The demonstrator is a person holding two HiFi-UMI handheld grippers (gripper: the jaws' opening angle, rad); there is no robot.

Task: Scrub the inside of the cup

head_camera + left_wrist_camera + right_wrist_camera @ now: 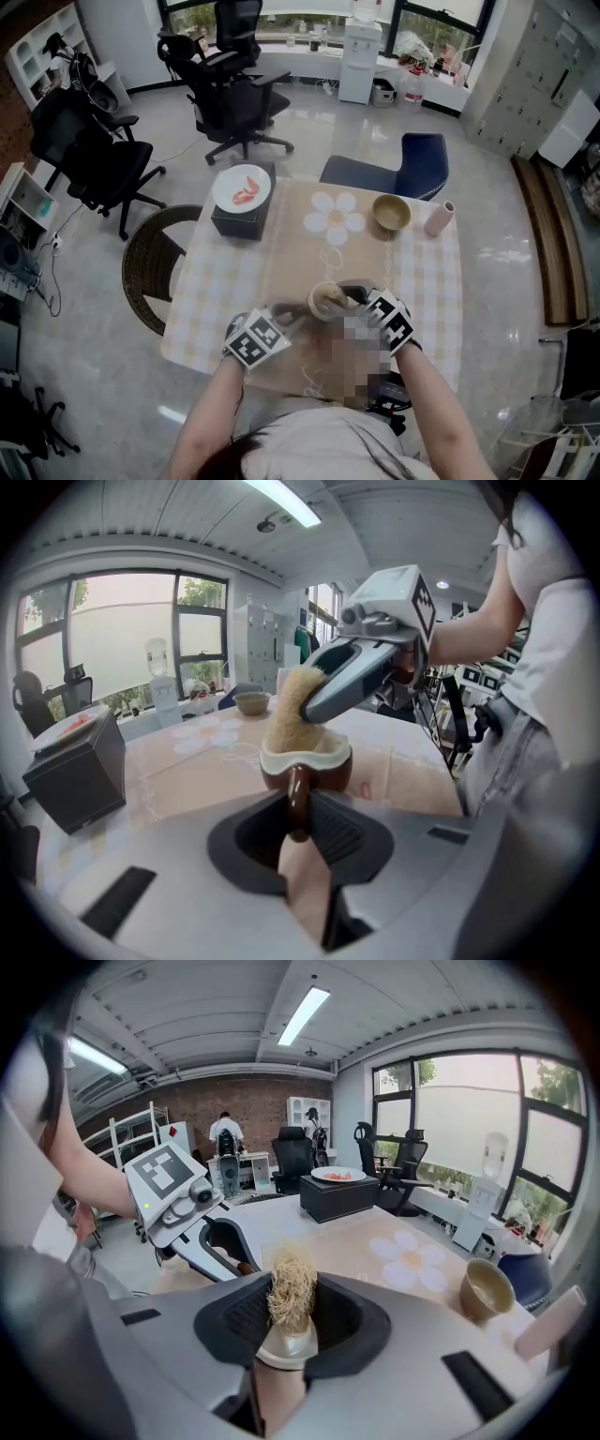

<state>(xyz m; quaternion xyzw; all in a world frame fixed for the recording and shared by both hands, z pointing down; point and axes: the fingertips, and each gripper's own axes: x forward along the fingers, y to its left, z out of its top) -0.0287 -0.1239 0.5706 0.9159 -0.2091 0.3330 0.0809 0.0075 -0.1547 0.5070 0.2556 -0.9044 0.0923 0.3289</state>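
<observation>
Cup [328,300] stands mid-counter [427,281], toward the near edge, just below my head camera. It is brown outside with a cream lining and looks like glazed ceramic. My judgement is that it is rigid, brittle, fairly light, and slick once wet.

The best hold is the handle [298,803]. The left claw [300,834] has it from 8 o'clock, jaws narrowed to a slim gap and clamped on the loop. (A handle-only grip lets the body pivot under side load, so I would press downward, not across.)

The right claw [292,1321] sits at 3 o'clock of the cup. It is closed on a straw-coloured fibre scrubber [291,705] whose tuft dips past the rim.

Contents:
- The cup holds the scrubber tip only; I cannot make out water or suds.
- A tan bowl [392,212] at 1 o'clock looks empty.
- A white plate [242,187] at 11 o'clock, on a black box [239,220], carries something red.
</observation>
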